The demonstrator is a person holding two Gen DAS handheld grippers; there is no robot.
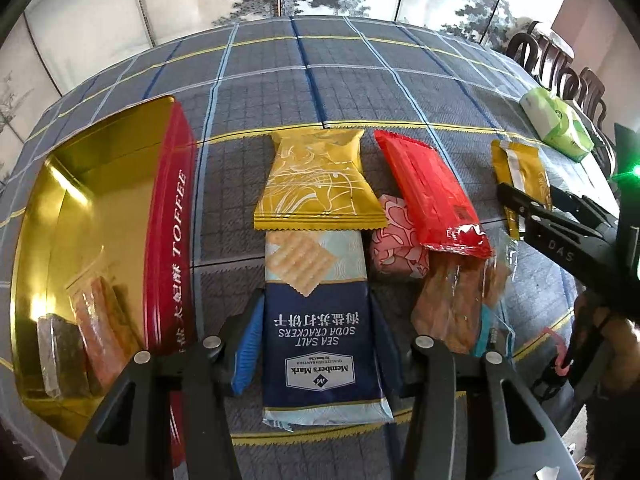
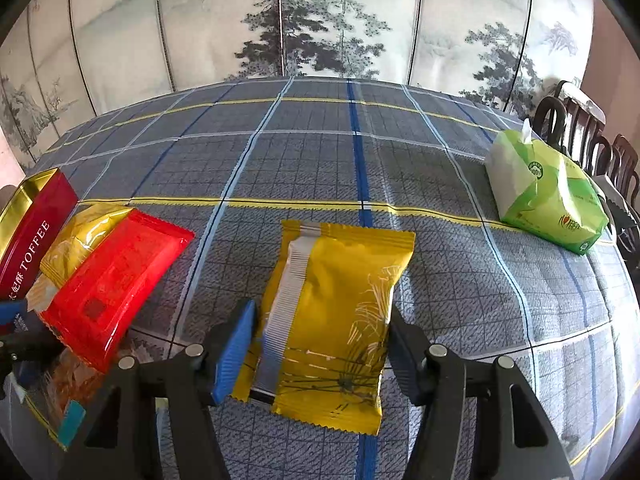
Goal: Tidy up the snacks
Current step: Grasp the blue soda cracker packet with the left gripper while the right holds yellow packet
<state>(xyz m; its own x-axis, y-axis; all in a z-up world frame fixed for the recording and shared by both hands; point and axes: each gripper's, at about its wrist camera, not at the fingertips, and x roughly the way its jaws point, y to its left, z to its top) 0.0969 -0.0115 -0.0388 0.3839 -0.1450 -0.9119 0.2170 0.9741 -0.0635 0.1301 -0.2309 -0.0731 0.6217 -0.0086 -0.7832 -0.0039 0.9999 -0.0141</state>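
My left gripper [image 1: 316, 320] is shut on a navy sea salt soda cracker pack [image 1: 320, 336] that lies flat on the checked tablecloth. Both pads touch its long edges. To its left stands an open red toffee tin [image 1: 176, 220] with a gold inside, holding two wrapped snacks [image 1: 100, 320]. My right gripper [image 2: 322, 320] straddles a yellow snack pack [image 2: 332, 320], seam side up. Its blue pad [image 2: 236, 352] sits just beside the wrapper, which is not squeezed. In the left wrist view the right gripper [image 1: 516, 204] is at the far right.
Between the grippers lie another yellow pack [image 1: 320, 176], a red pack [image 1: 432, 192], a pink wrapped sweet [image 1: 396, 240] and a clear bag of brown snacks [image 1: 452, 304]. A green tissue pack [image 2: 544, 196] sits at the right, dark chairs [image 2: 592, 148] behind it. A painted screen backs the table.
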